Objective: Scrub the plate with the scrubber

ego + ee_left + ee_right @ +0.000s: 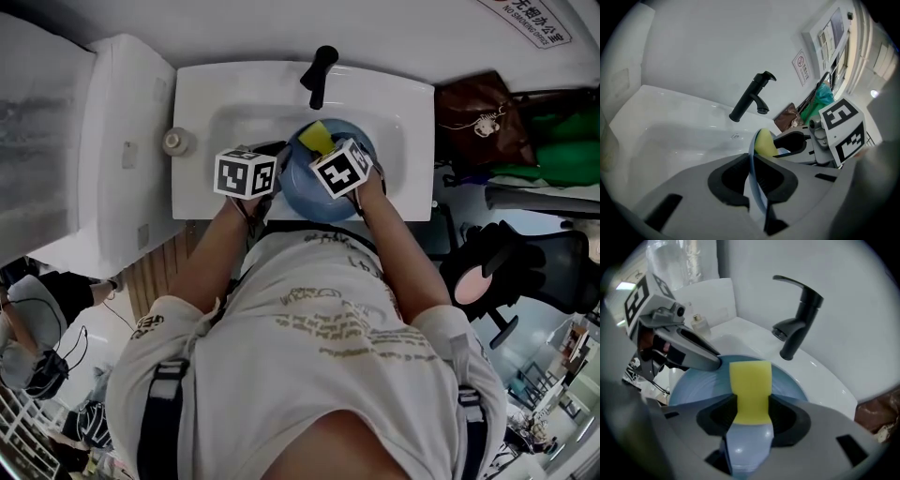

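Plate (691,385) is being held over the sink (202,98), tilted up toward the person, with its rim running edge-on between the jaws of the left gripper (754,185). Those jaws are pressing together on the rim alone. The right gripper (751,416) is clamping the yellow scrubber (750,380) by its lower half, while the free upper half is lying over the blue face of the plate, apparently against it, just below the faucet (799,319). The main hazard appears to be coming from the narrow hold. The left jaws are biting only a thin strip of a smooth rim, so a hard push from the scrubber risks levering the plate about that pinch point and dropping it into the basin. A second hazard is sitting in the scrubber itself. It is soft and is being gripped across a short span, so dragging it sideways under load may be enough to fold it or pull it out of the jaws. Clearance is also looking tight, since the left gripper is lying near the scrubber at the plate's edge and the faucet is standing just beyond. A wide stroke risks striking either one and jolting the plate loose. Light pressure and short strokes over the middle of the plate are looking like the safer choice.
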